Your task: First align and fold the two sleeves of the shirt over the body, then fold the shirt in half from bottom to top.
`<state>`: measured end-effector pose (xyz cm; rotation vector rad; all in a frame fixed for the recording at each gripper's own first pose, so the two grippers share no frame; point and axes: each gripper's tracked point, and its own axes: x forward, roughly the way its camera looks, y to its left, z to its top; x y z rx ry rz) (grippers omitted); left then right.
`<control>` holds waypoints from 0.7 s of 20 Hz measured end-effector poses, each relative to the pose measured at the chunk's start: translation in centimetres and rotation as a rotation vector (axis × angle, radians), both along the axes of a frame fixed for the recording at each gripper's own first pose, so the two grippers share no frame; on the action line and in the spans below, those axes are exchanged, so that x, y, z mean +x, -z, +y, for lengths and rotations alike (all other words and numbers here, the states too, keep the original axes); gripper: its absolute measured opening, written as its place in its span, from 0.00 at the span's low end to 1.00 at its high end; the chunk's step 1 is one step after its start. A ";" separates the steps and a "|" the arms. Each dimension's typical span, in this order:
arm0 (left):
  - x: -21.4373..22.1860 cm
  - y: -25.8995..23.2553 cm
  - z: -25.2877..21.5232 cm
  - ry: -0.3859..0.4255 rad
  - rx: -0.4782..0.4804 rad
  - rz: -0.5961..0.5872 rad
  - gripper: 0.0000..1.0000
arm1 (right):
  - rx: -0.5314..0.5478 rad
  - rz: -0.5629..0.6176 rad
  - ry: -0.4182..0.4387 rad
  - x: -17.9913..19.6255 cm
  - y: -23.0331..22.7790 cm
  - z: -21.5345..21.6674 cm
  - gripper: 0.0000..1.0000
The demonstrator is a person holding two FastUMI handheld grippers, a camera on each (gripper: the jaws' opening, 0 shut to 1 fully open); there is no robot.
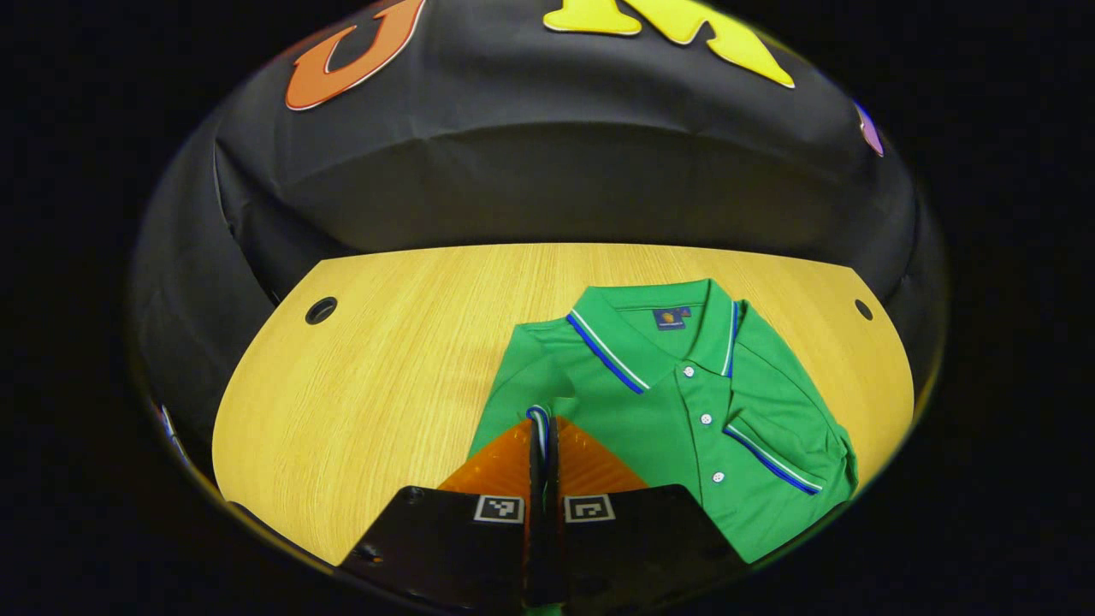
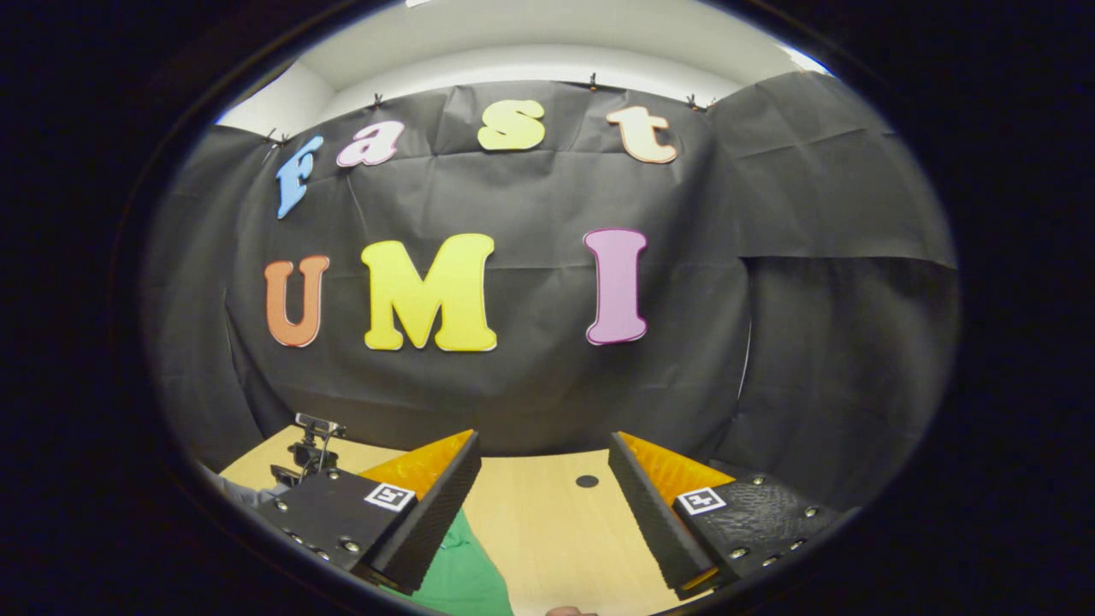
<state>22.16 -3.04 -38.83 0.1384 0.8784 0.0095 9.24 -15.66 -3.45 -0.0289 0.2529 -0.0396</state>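
Observation:
A green polo shirt (image 1: 684, 411) with blue-and-white trim lies on the wooden table (image 1: 376, 376), collar toward the far edge. One sleeve (image 1: 783, 453) is folded over the body on the right. My left gripper (image 1: 543, 428) is shut on the trimmed cuff of the other sleeve, held just above the shirt's left side. In the right gripper view, my right gripper (image 2: 544, 466) stands open above the table with nothing between its fingers. A bit of the green shirt (image 2: 462, 573) shows under its left finger.
The table has round cable holes at its far corners (image 1: 321, 310) (image 1: 863, 309) and one ahead of the right gripper (image 2: 587, 481). Black cloth walls close in the booth behind and beside the table. A small black stand (image 2: 312, 449) sits at the far left.

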 end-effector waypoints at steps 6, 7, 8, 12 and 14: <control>-1.3 0.1 -1.5 0.008 0.007 0.009 0.03 | 0.039 0.001 0.015 -0.4 0.3 -0.5 0.95; -1.5 0.2 -1.5 0.010 0.021 0.017 0.03 | 0.041 0.005 0.014 -0.5 0.4 -0.5 0.95; -1.7 0.3 -1.9 0.022 0.023 0.024 0.03 | 0.046 0.007 0.010 -0.5 0.4 -0.4 0.95; -1.3 -0.1 -2.6 0.040 0.048 -0.055 0.22 | 0.014 0.006 0.007 -0.9 -0.1 -0.6 0.95; -1.8 0.1 -2.9 0.065 0.083 -0.034 0.98 | 0.009 0.007 0.007 -0.8 -0.4 -0.7 0.95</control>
